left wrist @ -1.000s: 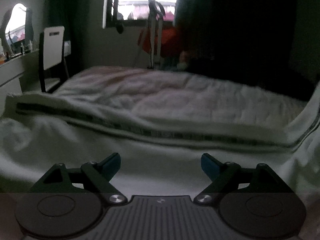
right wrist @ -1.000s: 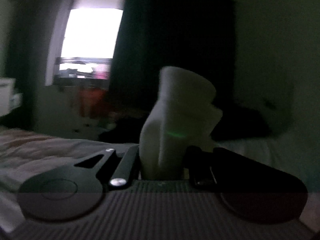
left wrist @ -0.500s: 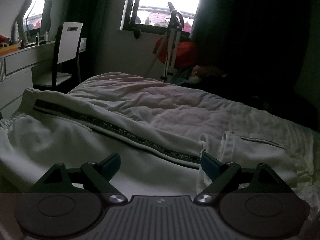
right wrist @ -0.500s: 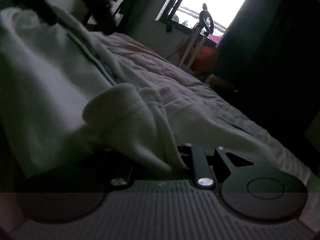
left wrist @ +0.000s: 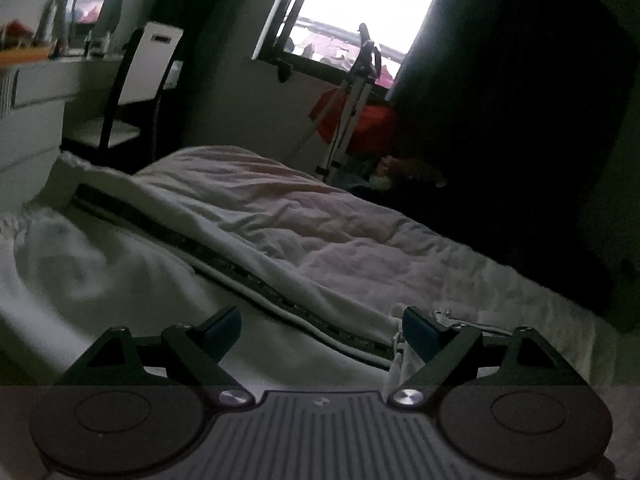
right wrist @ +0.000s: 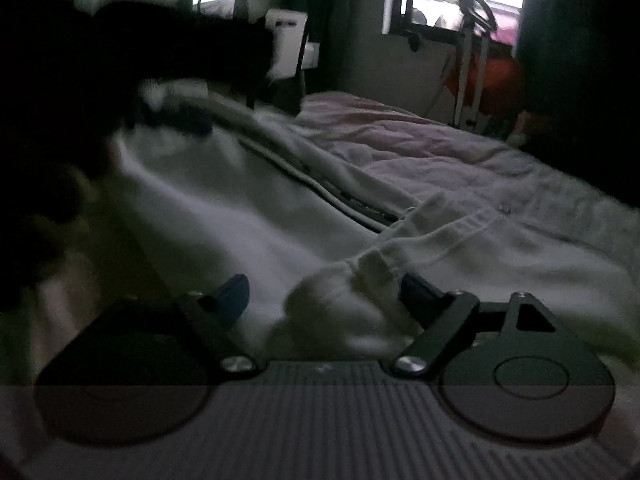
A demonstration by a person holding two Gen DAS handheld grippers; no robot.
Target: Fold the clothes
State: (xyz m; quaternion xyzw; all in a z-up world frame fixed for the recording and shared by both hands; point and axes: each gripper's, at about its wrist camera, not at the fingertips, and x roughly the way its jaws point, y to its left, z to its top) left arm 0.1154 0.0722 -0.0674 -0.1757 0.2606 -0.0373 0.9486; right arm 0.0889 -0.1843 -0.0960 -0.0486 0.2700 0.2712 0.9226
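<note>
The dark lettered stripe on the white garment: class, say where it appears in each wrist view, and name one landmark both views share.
Left wrist: the stripe runs diagonally from left-centre down toward the right finger.
Right wrist: the stripe runs diagonally through the centre, above the bunched cloth.
Shared landmark: the white chair.

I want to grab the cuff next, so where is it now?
In the right wrist view, the cuff lies bunched between the open right gripper, on the white pants.

Trousers (left wrist: 132, 280) lie across the bed (left wrist: 340, 232) (chair (left wrist: 148, 80) behind, left).
</note>
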